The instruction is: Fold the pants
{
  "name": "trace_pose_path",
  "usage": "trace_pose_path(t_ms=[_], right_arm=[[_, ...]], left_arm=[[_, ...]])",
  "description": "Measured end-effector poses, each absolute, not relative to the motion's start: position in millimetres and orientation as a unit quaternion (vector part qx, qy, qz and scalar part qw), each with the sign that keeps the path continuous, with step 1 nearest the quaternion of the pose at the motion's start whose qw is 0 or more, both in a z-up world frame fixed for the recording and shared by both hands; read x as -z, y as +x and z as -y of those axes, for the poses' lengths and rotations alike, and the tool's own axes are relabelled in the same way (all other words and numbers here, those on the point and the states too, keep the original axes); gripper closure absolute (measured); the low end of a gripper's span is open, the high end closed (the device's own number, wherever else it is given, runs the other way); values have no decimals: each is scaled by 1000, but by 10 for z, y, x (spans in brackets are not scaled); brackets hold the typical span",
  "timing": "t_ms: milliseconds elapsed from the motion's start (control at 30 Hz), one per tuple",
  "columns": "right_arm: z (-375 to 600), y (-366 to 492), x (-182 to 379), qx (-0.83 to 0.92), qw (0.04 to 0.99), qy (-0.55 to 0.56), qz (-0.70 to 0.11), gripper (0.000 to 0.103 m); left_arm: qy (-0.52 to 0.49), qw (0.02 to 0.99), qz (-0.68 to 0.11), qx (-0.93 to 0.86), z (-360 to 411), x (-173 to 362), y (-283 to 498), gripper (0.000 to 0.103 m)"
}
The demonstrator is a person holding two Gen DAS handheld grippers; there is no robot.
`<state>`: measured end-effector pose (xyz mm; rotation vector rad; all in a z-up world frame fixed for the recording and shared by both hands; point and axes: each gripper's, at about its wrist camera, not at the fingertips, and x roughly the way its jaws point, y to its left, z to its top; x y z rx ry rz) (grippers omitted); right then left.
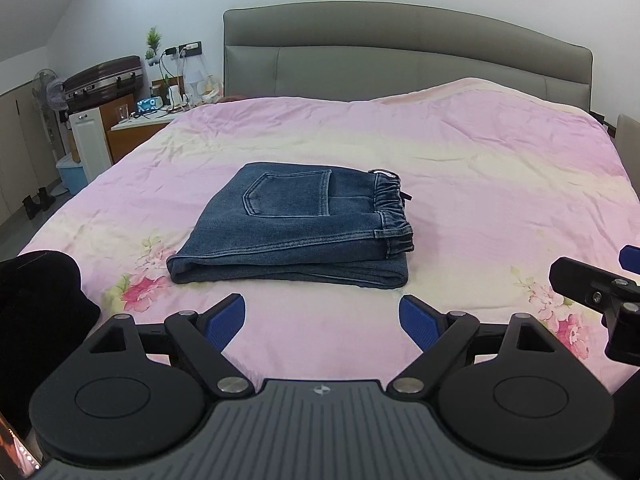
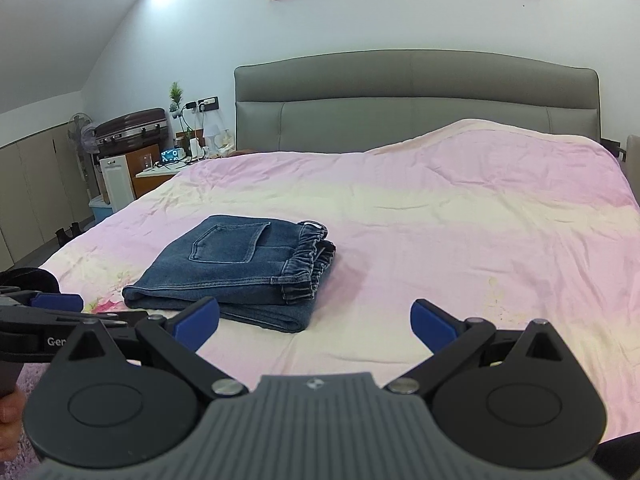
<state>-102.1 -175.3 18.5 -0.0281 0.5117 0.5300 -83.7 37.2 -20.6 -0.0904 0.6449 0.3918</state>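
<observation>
Blue denim pants (image 1: 296,228) lie folded in a compact stack on the pink bed cover, back pocket up, elastic waistband to the right. They also show in the right wrist view (image 2: 236,272). My left gripper (image 1: 322,320) is open and empty, held just in front of the stack's near edge. My right gripper (image 2: 316,320) is open and empty, in front of and to the right of the stack. The right gripper's body (image 1: 592,292) shows at the right edge of the left view; the left gripper's body (image 2: 60,320) shows at the left of the right view.
The pink floral bed cover (image 1: 460,184) spans the bed, with a grey headboard (image 1: 400,52) behind. A nightstand with cables and small items (image 1: 156,108), a suitcase (image 1: 104,76) and a fan stand at the left. A dark cloth (image 1: 36,300) lies at the near left.
</observation>
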Motion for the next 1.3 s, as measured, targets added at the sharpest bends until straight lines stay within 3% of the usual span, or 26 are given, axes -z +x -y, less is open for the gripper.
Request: trace_pose_path(t_ms=[1300], right_arm=[[1848,-1105,-240,-283,930,0,-233,5]], left_arm=[[-38,931,-310,-191,-280,61,-880,2]])
